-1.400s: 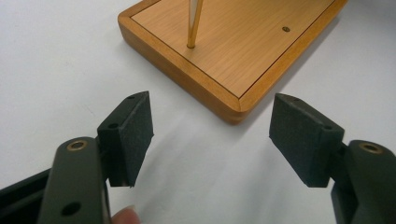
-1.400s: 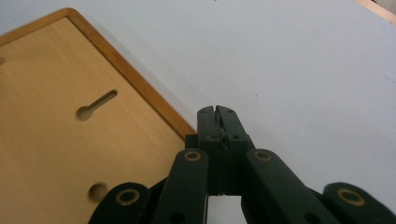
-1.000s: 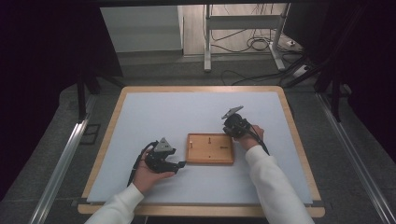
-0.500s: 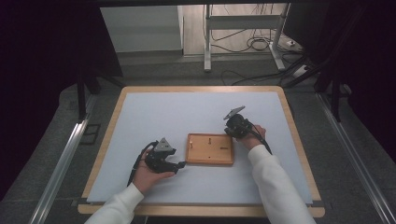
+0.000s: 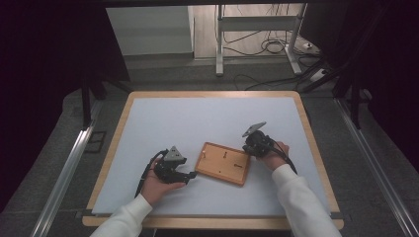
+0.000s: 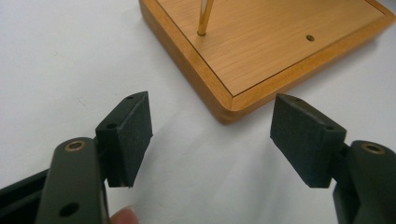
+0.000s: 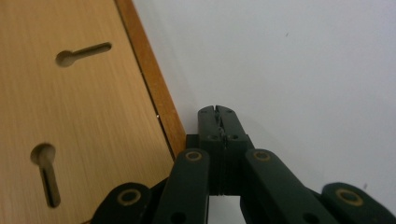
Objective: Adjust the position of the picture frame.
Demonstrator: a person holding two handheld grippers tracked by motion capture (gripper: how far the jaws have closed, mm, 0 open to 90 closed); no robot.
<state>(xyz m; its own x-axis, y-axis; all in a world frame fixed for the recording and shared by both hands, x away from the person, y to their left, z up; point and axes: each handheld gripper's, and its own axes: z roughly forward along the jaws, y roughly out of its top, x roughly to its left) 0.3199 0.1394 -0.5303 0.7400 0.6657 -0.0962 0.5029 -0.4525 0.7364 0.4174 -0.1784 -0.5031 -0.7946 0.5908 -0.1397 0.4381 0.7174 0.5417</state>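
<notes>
High view: a white-topped table [image 5: 212, 118] with a wooden rim carries a flat wooden board [image 5: 223, 163], which lies skewed between the two hand-held tongs. The left gripper [image 5: 189, 175] rests on the table just short of the board's near-left corner, jaws spread and empty. In the left gripper view that corner [image 6: 229, 109] sits ahead of the two pads [image 6: 137, 128], slightly right of centre, not yet between them. The right gripper [image 5: 248, 146] is clenched on nothing and lies against the board's right edge; in the right gripper view the closed tips [image 7: 218, 121] stand just beside the raised rim [image 7: 154, 88], with two keyhole slots [image 7: 83, 53] off to their left. By my reading, the step in hand is nudging the board round with the shut tongs. Next, the left tongs need to slide forward over the corner and clamp.
</notes>
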